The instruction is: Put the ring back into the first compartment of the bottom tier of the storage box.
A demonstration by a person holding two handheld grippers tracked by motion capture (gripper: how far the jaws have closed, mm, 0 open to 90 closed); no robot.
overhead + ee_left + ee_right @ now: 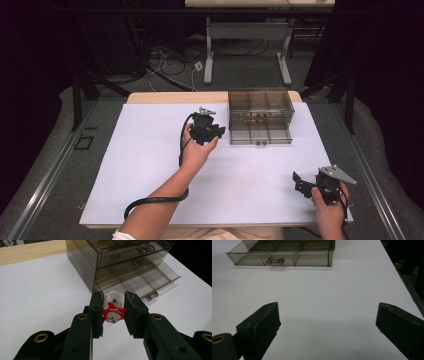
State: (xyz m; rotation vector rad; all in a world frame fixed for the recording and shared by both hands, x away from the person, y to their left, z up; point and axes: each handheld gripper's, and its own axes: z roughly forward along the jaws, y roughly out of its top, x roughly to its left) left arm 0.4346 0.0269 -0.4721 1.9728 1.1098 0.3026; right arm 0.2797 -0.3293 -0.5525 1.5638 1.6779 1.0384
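A smoky clear drawer cabinet [260,107] stands at the back of the white table, its bottom drawer [261,134] pulled out; the open drawer [140,280] also lies just beyond my left jaws, and its front with the handle [275,260] is seen from the right. My left gripper [212,131] hovers just left of that drawer, and in the left gripper view it [113,310] is shut on a small red and white figure toy with a clear part [114,311]. My right gripper [301,184] rests near the table's front right corner, and in the right gripper view it [328,320] stands wide open over bare table.
The white table top [150,160] has a wooden strip at its back edge. Dark floor, cables and another table's legs [209,60] lie beyond. A black cable [155,200] loops under the left forearm.
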